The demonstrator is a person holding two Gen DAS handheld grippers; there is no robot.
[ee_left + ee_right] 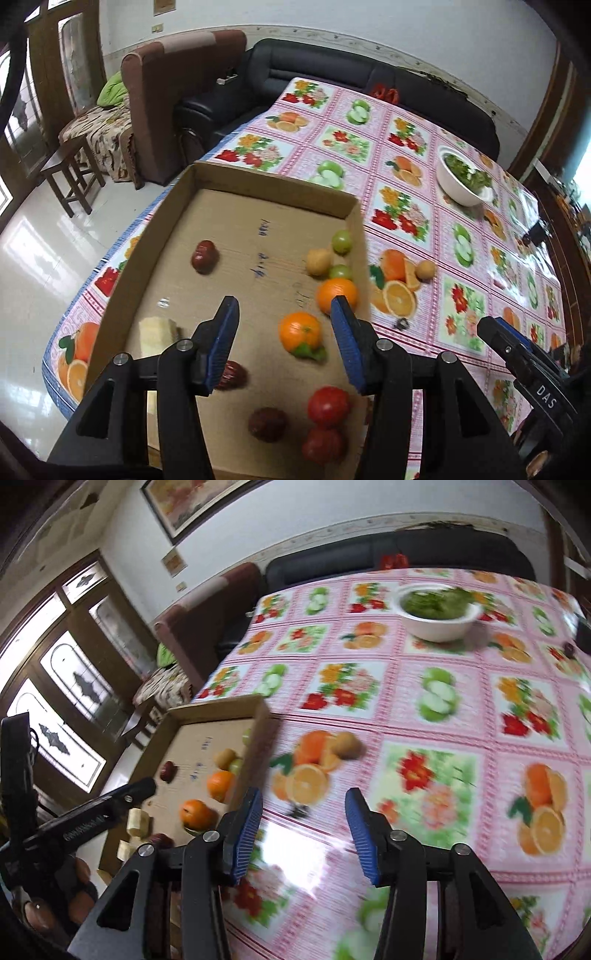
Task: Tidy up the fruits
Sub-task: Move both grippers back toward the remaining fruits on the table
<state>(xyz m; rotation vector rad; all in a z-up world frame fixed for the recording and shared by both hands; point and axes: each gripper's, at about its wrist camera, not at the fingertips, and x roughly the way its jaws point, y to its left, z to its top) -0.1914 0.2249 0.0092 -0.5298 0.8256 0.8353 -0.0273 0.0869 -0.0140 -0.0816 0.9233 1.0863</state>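
We see our left gripper [284,314] spread and empty above the cardboard tray [155,236] at centre frame, oranges [300,330] inside; our right gripper [303,805] spread, empty, over the tablecloth [424,716]; one brown fruit [349,744] lies just right of the tray.

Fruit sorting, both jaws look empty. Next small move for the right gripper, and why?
Probably carry the right gripper forward to the small tan fruit on the tablecloth just outside the cardboard tray and straddle it. Its jaws are open and empty, and that fruit is the nearest one outside the tray.
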